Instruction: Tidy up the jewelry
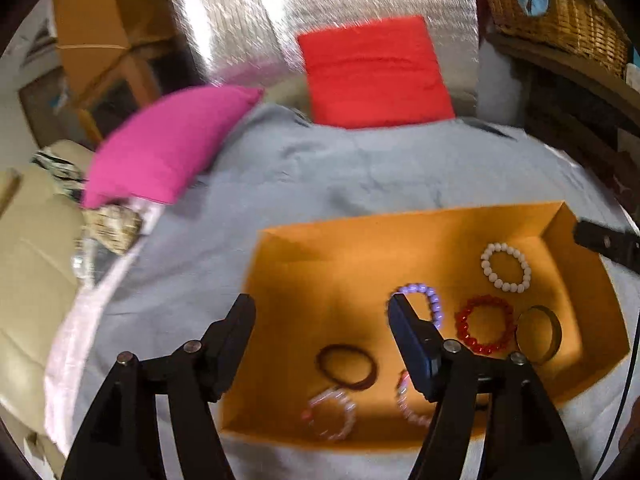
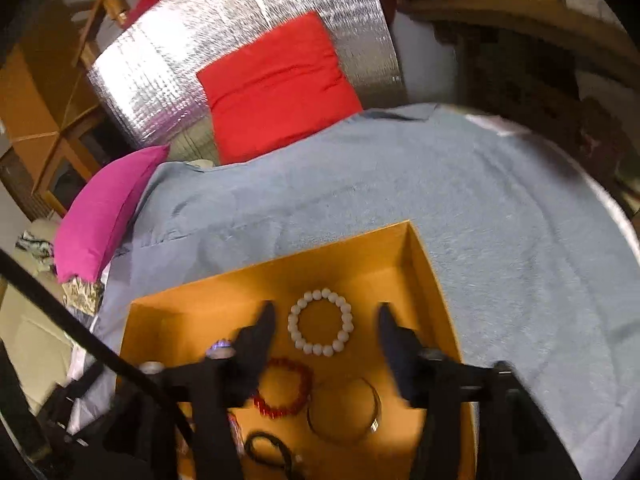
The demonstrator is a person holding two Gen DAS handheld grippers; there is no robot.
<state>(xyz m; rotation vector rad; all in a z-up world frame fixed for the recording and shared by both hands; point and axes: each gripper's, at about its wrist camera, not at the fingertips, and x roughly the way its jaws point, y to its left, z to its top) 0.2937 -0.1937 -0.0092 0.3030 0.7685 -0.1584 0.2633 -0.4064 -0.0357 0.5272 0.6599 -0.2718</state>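
Observation:
An orange cardboard box [image 1: 328, 240] [image 2: 424, 256] lies on a grey-blue cloth. In it lie a white bead bracelet [image 1: 505, 267] [image 2: 321, 322], a red bead bracelet [image 1: 485, 325] [image 2: 285, 387], a lilac bead bracelet [image 1: 430, 300], a metal bangle [image 1: 538, 334] [image 2: 344, 409], a dark brown ring [image 1: 347, 367] and two pink-white bead bracelets [image 1: 332, 413]. My left gripper [image 1: 322, 306] hangs open above the box, nothing between its fingers. My right gripper [image 2: 326, 314] is open too, above the white bracelet and apart from it.
A red cushion [image 1: 376, 72] [image 2: 276, 84] and a magenta cushion [image 1: 168, 144] [image 2: 104, 208] lie at the cloth's far edge before a silver foil panel [image 1: 240, 12]. A wicker basket [image 1: 560, 12] stands back right. A beige sofa [image 1: 28, 248] is on the left.

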